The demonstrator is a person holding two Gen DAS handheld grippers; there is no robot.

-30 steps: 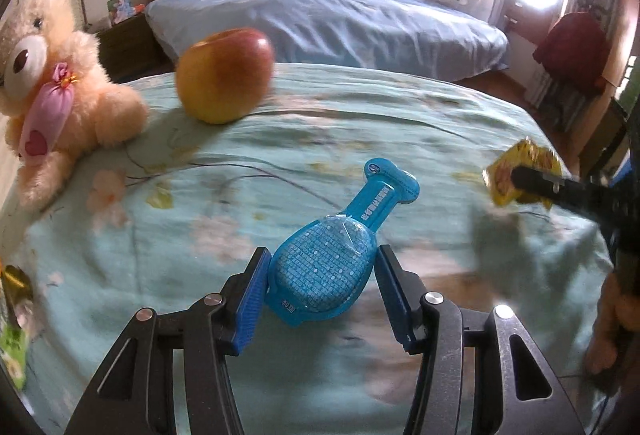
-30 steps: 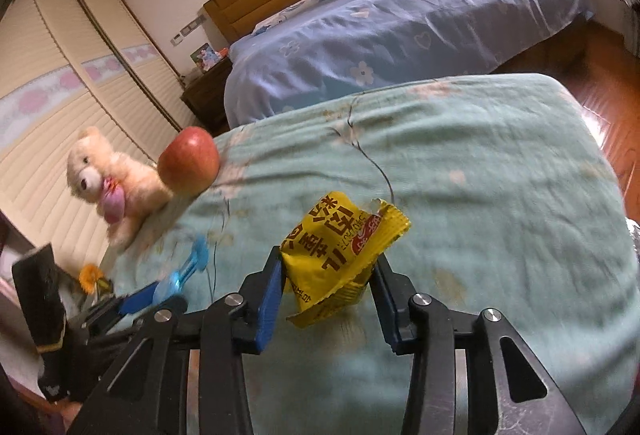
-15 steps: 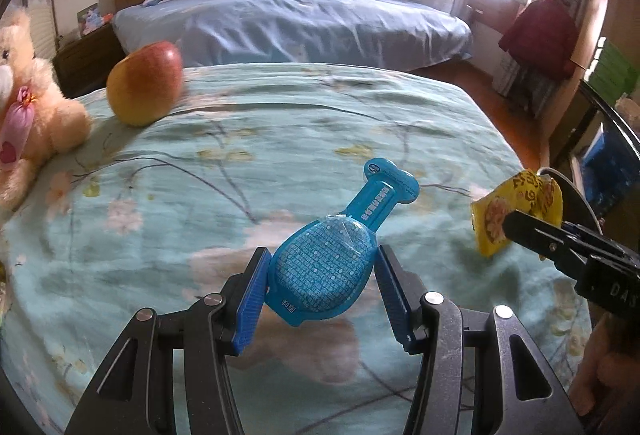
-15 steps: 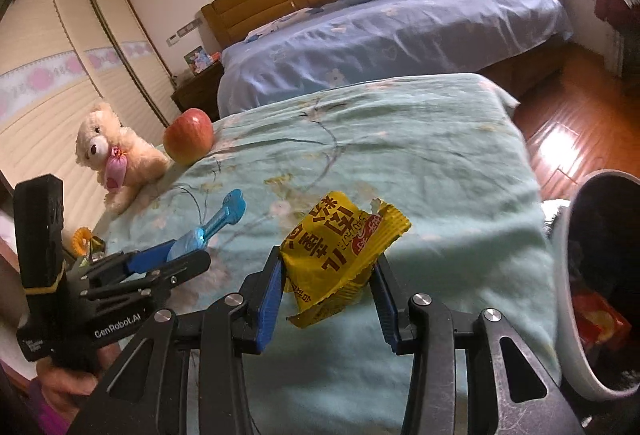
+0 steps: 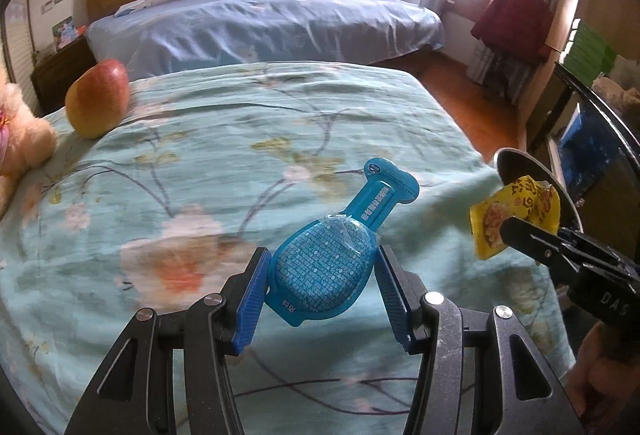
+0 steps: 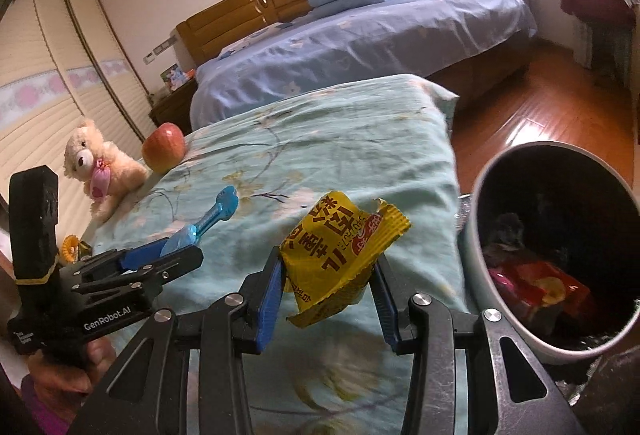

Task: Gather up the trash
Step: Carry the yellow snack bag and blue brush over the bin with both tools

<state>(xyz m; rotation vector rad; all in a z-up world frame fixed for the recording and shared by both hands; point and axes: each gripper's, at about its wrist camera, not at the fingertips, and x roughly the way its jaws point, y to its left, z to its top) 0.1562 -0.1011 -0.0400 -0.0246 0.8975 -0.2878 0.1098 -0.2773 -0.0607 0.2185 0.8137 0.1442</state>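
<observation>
My left gripper (image 5: 322,285) is shut on a blue plastic blister pack (image 5: 332,259) and holds it above the teal floral bedspread (image 5: 200,155). My right gripper (image 6: 328,277) is shut on a yellow snack wrapper (image 6: 340,243), held above the bed's right edge, just left of the grey trash bin (image 6: 480,235). The bin holds red and dark wrappers. In the left wrist view the wrapper (image 5: 516,215) and right gripper sit at the right, in front of the bin's rim (image 5: 520,163). The left gripper and blue pack (image 6: 208,219) show at the left of the right wrist view.
An apple (image 5: 98,103) and a cream teddy bear (image 6: 100,167) sit at the bed's far left. A second bed with blue covers (image 5: 260,27) stands behind. Wooden floor (image 6: 540,107) lies to the right. A small yellow item (image 6: 70,245) lies at the left edge.
Both grippers have moved right with their loads, toward the bed's right edge. The trash bin has come fuller into the right wrist view, close beside the yellow wrapper.
</observation>
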